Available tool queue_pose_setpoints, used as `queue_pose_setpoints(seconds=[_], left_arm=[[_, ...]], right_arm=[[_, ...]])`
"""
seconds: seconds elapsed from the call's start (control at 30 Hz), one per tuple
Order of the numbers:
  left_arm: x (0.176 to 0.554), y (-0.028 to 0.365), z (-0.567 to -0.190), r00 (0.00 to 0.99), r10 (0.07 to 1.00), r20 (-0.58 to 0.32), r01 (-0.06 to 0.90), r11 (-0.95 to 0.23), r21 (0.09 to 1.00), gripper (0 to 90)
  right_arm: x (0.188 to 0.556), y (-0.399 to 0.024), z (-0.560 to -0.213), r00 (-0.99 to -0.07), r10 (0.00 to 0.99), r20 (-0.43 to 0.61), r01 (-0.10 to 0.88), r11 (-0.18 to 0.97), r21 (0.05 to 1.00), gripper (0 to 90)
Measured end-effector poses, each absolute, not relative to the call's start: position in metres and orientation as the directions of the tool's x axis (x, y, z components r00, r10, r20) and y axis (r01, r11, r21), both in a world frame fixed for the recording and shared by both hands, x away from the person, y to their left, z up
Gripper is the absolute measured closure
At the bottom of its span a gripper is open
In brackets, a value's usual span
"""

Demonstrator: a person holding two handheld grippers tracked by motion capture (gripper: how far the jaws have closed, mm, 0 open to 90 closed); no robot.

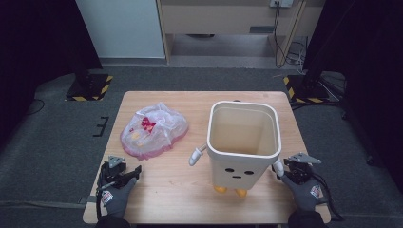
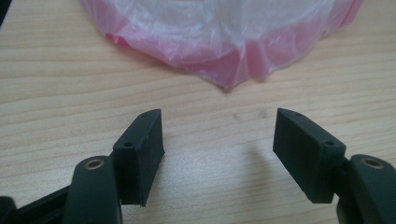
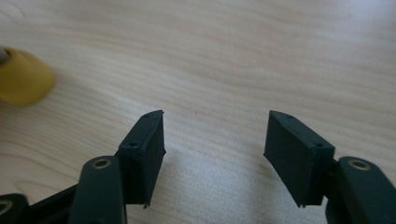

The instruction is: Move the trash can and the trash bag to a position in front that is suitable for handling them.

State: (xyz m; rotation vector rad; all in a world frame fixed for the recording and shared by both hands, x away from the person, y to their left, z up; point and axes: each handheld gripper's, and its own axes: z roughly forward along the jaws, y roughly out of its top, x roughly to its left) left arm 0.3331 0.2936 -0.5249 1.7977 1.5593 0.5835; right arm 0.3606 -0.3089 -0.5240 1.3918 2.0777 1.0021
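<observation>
1. High view: the plastic bag (image 1: 154, 130) lies left on the worktop (image 1: 176, 190); the character-faced bin (image 1: 243, 142) stands right, near the front edge, so a nudge could tip it.
2. Left gripper view: left hand-held gripper (image 2: 218, 140) spread wide, bag just ahead; thin film might tear.
3. Right gripper view: right hand-held gripper (image 3: 215, 140) spread, holding nothing, beside the bin's yellow foot (image 3: 23, 81).

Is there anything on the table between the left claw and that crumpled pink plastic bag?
No. In the left gripper view, bare wooden table lies between the open left gripper and the crumpled pink plastic bag.

We see a cream plastic bin (image 1: 244, 142) with yellow feet, a pink see-through bag (image 1: 154, 130), and black gripper fingers (image 2: 140, 149).
</observation>
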Motion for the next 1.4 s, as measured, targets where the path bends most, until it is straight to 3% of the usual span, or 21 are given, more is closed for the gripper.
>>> queue_pose_setpoints(seconds=[0.33,0.63,0.97,1.17,1.4], left_arm=[[0.31,0.287,-0.473,0.242,0.961,-0.132,0.46,0.006,0.888,39.4],[0.304,0.266,-0.433,0.35,0.923,-0.159,0.376,0.017,0.927,41.8],[0.288,0.212,-0.369,0.522,0.841,-0.141,0.248,0.008,0.969,42.0],[0.284,0.176,-0.361,0.607,0.782,-0.142,0.241,-0.011,0.971,41.9],[0.294,0.128,-0.384,0.667,0.734,-0.127,0.293,-0.102,0.951,42.0]], right_arm=[[0.346,-0.317,-0.48,-0.369,0.926,0.074,0.477,0.121,0.871,44.0],[0.339,-0.315,-0.428,-0.388,0.921,0.032,0.388,0.132,0.912,46.2],[0.322,-0.298,-0.37,-0.456,0.89,0.025,0.296,0.125,0.947,46.2],[0.31,-0.287,-0.364,-0.524,0.85,0.042,0.291,0.133,0.947,46.6],[0.307,-0.276,-0.373,-0.598,0.799,0.059,0.344,0.189,0.92,51.4]])
